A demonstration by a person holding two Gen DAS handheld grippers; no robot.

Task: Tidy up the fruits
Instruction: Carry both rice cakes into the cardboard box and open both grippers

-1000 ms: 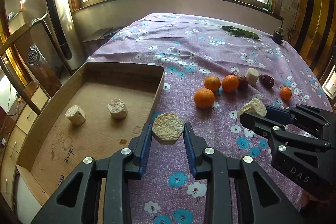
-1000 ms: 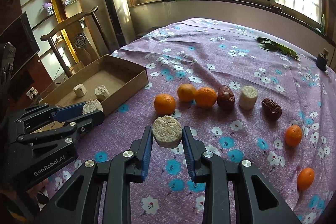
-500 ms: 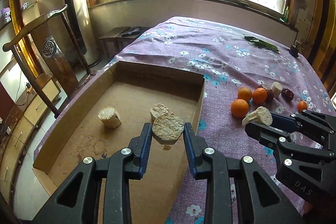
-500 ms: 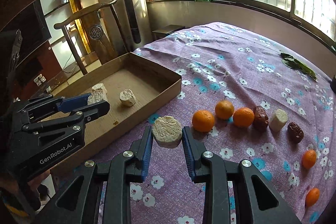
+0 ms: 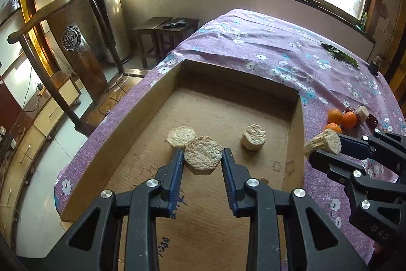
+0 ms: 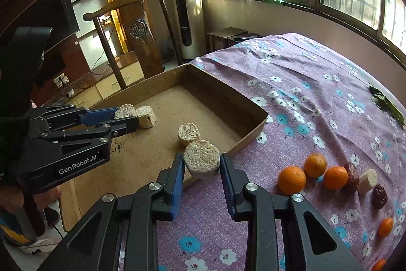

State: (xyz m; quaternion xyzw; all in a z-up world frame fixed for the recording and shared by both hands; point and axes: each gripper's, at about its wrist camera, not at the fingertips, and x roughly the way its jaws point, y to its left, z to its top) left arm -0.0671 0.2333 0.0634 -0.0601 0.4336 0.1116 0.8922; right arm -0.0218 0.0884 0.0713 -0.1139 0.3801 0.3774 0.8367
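A wooden chair (image 6: 132, 24) (carved medallion on its back) stands beside a tall tower fan (image 6: 181, 4).

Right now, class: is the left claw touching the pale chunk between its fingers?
Touching. The left wrist view shows the left claw with both blue pads pressed against the pale chunk, holding it above the cardboard box.

A table (image 6: 317, 83) covered in a purple flowered cloth is carrying everything. A shallow cardboard box (image 6: 250, 135) is lying at its near left corner. Three oranges (image 6: 291, 180) are sitting in a loose cluster on the cloth, with two dark red fruits (image 6: 351, 175) and one pale cut chunk (image 6: 368, 180) just beside them. Smaller oranges (image 6: 385, 227) are resting nearer the edge. Green leaves (image 6: 385, 103) are lying well apart, toward the far side.
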